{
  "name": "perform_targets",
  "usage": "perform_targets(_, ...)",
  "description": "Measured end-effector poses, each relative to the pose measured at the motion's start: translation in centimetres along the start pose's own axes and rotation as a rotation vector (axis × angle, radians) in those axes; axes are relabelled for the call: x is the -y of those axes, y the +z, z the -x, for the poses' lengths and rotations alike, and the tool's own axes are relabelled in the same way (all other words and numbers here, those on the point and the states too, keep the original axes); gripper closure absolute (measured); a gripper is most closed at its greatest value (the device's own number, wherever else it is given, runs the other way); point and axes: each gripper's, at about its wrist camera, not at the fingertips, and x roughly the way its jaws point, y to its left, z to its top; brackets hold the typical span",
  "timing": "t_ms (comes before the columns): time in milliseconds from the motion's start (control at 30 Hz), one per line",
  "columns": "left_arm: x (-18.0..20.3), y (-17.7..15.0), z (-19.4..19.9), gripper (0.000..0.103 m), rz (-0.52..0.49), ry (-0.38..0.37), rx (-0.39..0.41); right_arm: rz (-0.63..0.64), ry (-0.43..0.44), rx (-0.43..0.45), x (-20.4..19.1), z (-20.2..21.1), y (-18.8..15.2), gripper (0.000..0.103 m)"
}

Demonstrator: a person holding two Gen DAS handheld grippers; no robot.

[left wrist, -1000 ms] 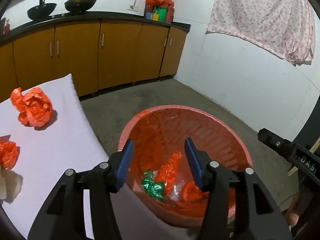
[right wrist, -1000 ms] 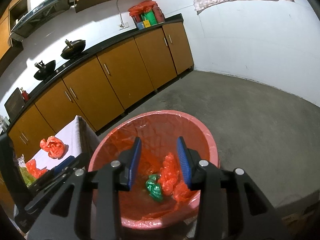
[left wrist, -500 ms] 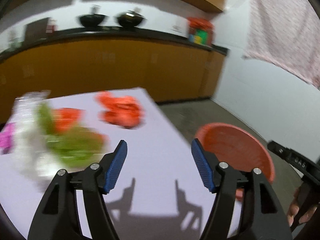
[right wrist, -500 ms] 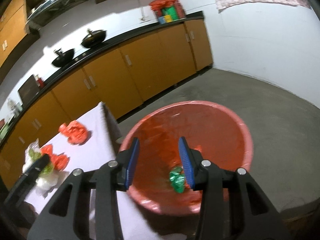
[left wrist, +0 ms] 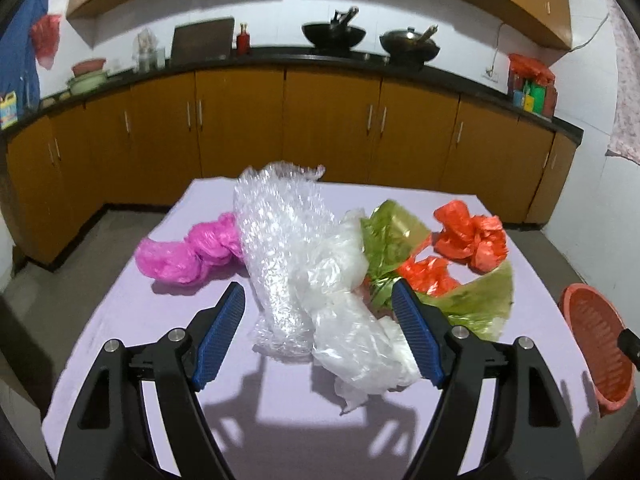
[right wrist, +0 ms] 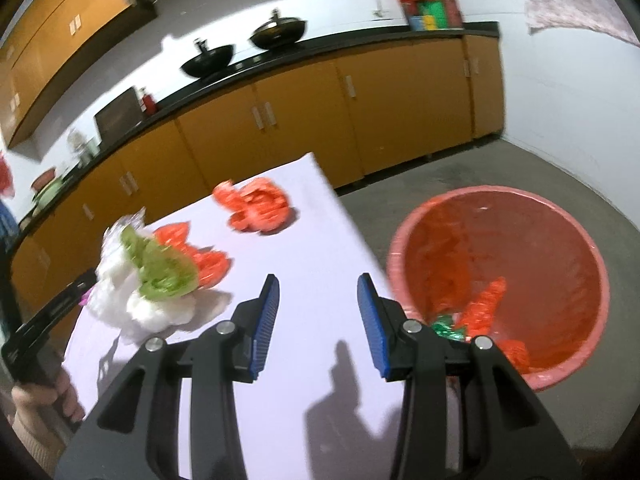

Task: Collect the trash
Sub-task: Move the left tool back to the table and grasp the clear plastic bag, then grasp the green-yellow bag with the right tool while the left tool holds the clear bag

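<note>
A white-clothed table (left wrist: 132,312) carries a heap of trash: bubble wrap (left wrist: 280,224), a clear plastic bag (left wrist: 352,320), a pink bag (left wrist: 188,248), green film (left wrist: 392,236) and orange bags (left wrist: 472,236). My left gripper (left wrist: 320,328) hovers over the bubble wrap and clear bag, its jaws opening, nothing pressed between them. My right gripper (right wrist: 318,320) stands open and empty above the table's near right part (right wrist: 320,248). The red bin (right wrist: 520,208) sits on the floor to its right, with orange and green scraps (right wrist: 480,312) inside.
Orange kitchen cabinets (left wrist: 320,120) under a black counter with two woks (left wrist: 334,34) line the far wall. The grey floor (right wrist: 460,172) lies open between table and cabinets. A hand (right wrist: 44,396) holds the left gripper at the right view's lower left.
Both grippers have swung left from over the bin to above the table. The left gripper's jaws have widened and now face the trash heap; the right still sees the bin at its right.
</note>
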Motion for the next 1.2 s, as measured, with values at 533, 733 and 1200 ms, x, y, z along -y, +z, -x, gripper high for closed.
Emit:
perform_targets(533, -1.0, -1.4, -1.0, 0.083, 0.022, -0.102, -0.05, 0.103, 0.047, -0.055, -5.2, -2.0, -0.8, 0.062)
perform_targets(733, -2.1, -0.5, 2.3, 0.084, 0.032, -0.134, 0.044, 0.124, 0.099, -0.068, -7.4, -2.9, -0.6, 0.062)
perform_targets(1200, -7.1, 0.2, 4.4, 0.084, 0.102, -0.048, 0.096, 0.189, 0.212, -0.182, -13.5, -8.4, -1.7, 0.062)
